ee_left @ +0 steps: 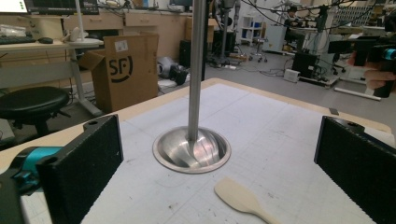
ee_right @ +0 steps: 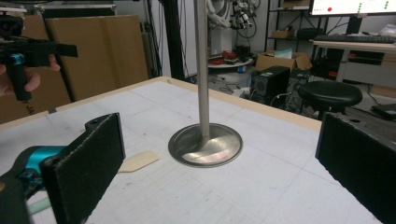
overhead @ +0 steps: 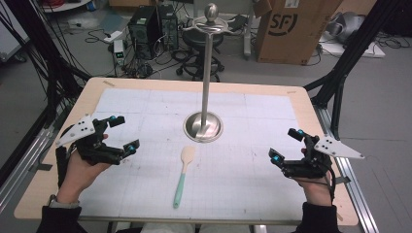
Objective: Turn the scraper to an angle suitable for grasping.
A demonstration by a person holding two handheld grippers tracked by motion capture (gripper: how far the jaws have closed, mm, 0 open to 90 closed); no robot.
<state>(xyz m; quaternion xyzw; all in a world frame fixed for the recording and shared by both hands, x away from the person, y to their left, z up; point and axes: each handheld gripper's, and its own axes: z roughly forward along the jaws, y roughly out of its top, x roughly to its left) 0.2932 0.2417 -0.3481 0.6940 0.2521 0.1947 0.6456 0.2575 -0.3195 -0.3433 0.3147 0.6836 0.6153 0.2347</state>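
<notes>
A metal stand point(overhead: 203, 127) with a round dished base, a tall pole and a knob on top rises at the table's middle; its base also shows in the left gripper view point(ee_left: 192, 149) and the right gripper view point(ee_right: 205, 144). In front of it lies a spatula point(overhead: 183, 174) with a pale wooden blade point(ee_left: 238, 196) point(ee_right: 139, 161) and a teal handle. My left gripper point(overhead: 124, 133) hovers at the table's left, jaws wide apart, nothing between them. My right gripper point(overhead: 286, 145) hovers at the right, open too and empty. Both point toward the stand.
A white gridded mat point(overhead: 145, 111) covers the wooden table point(overhead: 43, 184). Behind the table stand a black stool point(overhead: 199, 48), computer towers point(overhead: 150, 26) and a cardboard box point(overhead: 291, 29). Black frame struts point(overhead: 340, 73) rise at both sides.
</notes>
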